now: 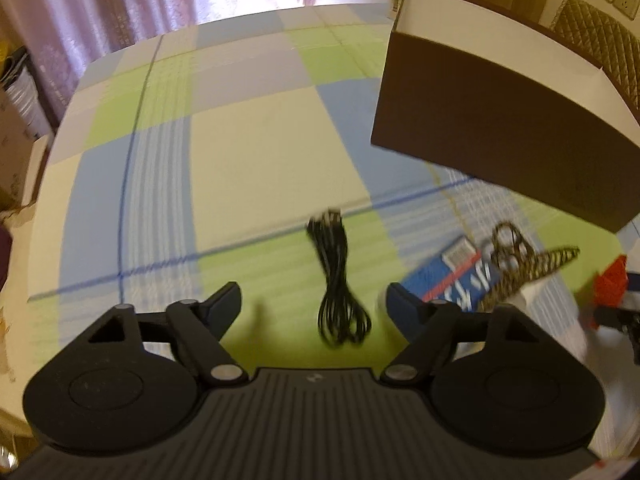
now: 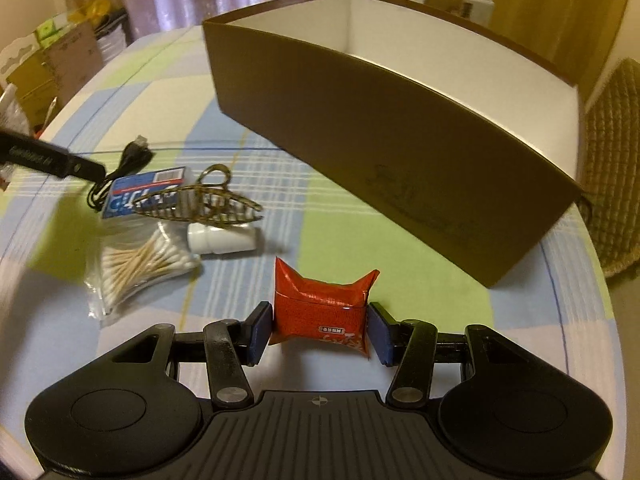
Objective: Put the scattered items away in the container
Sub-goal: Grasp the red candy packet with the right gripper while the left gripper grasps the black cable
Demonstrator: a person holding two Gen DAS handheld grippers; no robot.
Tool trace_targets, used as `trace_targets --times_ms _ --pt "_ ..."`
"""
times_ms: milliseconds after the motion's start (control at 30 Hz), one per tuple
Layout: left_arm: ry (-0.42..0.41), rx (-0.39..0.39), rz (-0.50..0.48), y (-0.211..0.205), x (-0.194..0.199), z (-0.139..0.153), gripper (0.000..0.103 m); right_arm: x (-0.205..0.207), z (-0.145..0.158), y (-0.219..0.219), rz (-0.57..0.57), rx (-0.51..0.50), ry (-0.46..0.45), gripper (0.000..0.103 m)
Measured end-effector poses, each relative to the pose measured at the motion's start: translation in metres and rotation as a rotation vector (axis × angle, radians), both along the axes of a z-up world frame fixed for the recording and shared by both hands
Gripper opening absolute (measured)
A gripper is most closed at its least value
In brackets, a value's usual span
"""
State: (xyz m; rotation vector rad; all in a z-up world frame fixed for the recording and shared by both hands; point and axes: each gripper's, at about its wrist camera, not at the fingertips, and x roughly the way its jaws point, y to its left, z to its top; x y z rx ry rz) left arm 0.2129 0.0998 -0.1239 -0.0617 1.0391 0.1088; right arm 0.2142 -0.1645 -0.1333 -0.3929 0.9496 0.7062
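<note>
My right gripper [image 2: 319,330] is shut on a red snack packet [image 2: 320,310], its blue pads pressed against both sides just above the tablecloth. The brown open box [image 2: 384,120] with a white inside stands ahead of it. My left gripper [image 1: 314,306] is open, hovering over a coiled black cable [image 1: 340,284] that lies between its fingers. In the left wrist view the brown box [image 1: 500,140] is at upper right, and a blue packet [image 1: 448,276] and a patterned hair claw [image 1: 520,260] lie to the right. The red packet [image 1: 610,284] shows at the right edge.
A bag of cotton swabs [image 2: 140,268], a white bottle [image 2: 222,238], the hair claw [image 2: 200,200] and blue packet [image 2: 140,192] lie left of the red packet. The checked tablecloth [image 1: 260,140] covers the table. Cardboard boxes [image 2: 52,60] and curtains stand beyond; a padded chair [image 2: 612,160] is at right.
</note>
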Motion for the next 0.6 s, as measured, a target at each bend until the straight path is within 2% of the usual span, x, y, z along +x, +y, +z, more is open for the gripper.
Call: trace_targets --times_ms 133,200,333,433,467,600 --pt "-0.003 -0.030 -0.022 0.005 0.022 -0.008 0.063 0.004 0.000 -0.008 -0.027 -0.002 0.002 0.049" --pt "0.013 -0.036 -0.034 0.006 0.031 -0.013 0.053 0.006 0.000 -0.011 -0.041 -0.004 0.001 0.049" --pt "0.035 -0.034 -0.063 0.003 0.043 -0.021 0.042 0.008 0.001 -0.017 -0.058 -0.002 -0.002 0.049" --pt "0.048 -0.043 -0.068 0.003 0.046 -0.026 0.029 0.010 0.003 -0.020 -0.066 -0.003 -0.003 0.049" --pt "0.052 -0.053 -0.068 0.004 0.046 -0.028 0.021 0.011 0.003 -0.021 -0.068 -0.002 -0.003 0.049" --pt "0.045 -0.076 -0.060 0.008 0.036 -0.026 0.014 0.010 0.004 -0.021 -0.063 0.001 -0.003 0.049"
